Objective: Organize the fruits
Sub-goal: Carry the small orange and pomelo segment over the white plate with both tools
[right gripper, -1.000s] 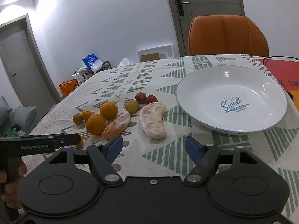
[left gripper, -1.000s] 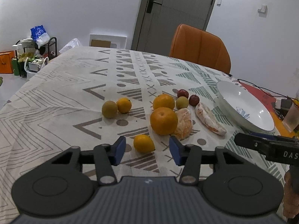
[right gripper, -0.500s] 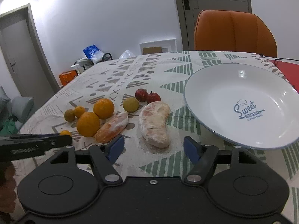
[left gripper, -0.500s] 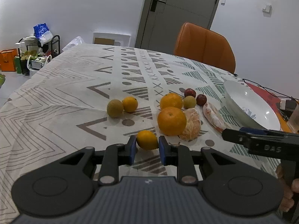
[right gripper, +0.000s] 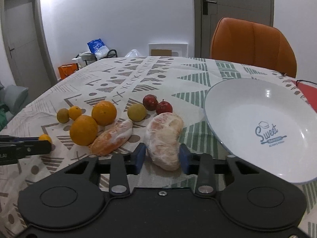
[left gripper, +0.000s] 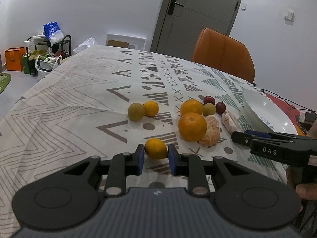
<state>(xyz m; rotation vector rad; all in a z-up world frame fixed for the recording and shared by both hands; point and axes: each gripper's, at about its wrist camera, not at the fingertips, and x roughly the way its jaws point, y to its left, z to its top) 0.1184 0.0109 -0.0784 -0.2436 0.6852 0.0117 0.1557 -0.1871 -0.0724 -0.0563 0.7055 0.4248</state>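
Pads of the left gripper (left gripper: 156, 159) press on both sides of the small orange (left gripper: 156, 148), which sits on the tabletop (left gripper: 65, 119) nearest the person; that gripper is closed on the fruit. To lift it well, raise it straight up, since a round fruit squeezed near its middle can roll out if the wrist tips.

The right gripper (right gripper: 162, 157) is closing around the peeled pomelo segment (right gripper: 163, 138). The right pad looks to be at the fruit's skin, while a sliver of cloth shows beside the left one, so I would not call it gripped yet, though the fisheye makes that gap hard to judge. Soft flesh bruises; the squeeze should stop as soon as both pads bear on it, low on the near end.

Just left of that segment lies a second peeled piece (right gripper: 112, 139), leaning against a large orange (right gripper: 83, 130); lifting slowly should keep these from being dragged.

The white bowl (right gripper: 233, 103) stands empty just to the right, the likely place for the fruit. The segment has the shorter way in; the small orange must cross over the other fruit, so carry it high.
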